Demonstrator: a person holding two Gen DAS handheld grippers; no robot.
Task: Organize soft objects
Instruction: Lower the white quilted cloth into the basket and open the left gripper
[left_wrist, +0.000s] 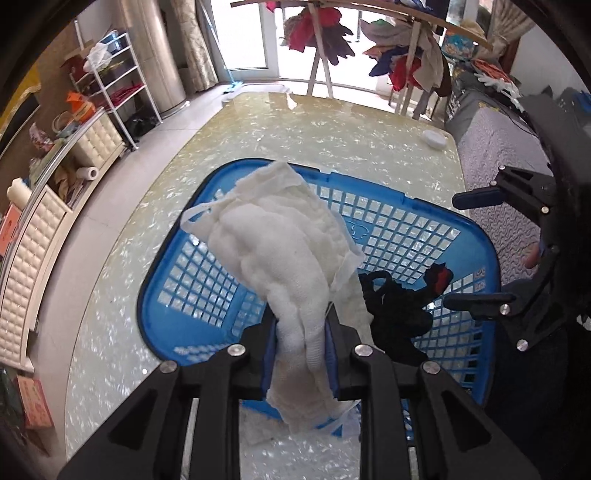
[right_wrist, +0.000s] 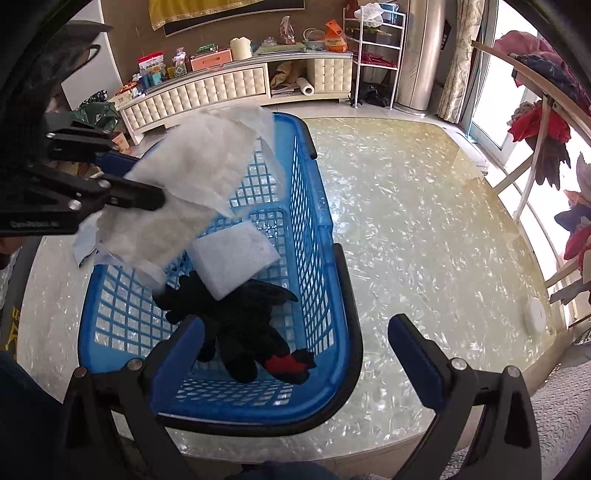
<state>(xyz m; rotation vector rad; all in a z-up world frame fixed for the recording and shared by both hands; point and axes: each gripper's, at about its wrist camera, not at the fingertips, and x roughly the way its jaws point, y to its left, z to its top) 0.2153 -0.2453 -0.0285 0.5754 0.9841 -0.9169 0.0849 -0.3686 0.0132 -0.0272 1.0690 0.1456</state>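
My left gripper (left_wrist: 301, 325) is shut on a white gauze cloth (left_wrist: 280, 240) and holds it above the blue plastic basket (left_wrist: 480, 236). The same cloth (right_wrist: 192, 184) hangs from the left gripper (right_wrist: 147, 181) in the right wrist view, over the basket (right_wrist: 317, 206). A black glove with a red patch (right_wrist: 243, 328) and a white sponge block (right_wrist: 232, 258) lie inside the basket. The glove also shows in the left wrist view (left_wrist: 399, 317). My right gripper (right_wrist: 295, 339) is open and empty at the basket's near end; it also shows in the left wrist view (left_wrist: 465, 251).
The basket stands on a glossy yellow-white marble table (right_wrist: 424, 221). A small white round object (right_wrist: 535, 315) lies near the table's right edge. A white cabinet (right_wrist: 221, 88) and a metal shelf (right_wrist: 376, 55) stand beyond. A clothes rack (left_wrist: 369, 40) stands past the far end.
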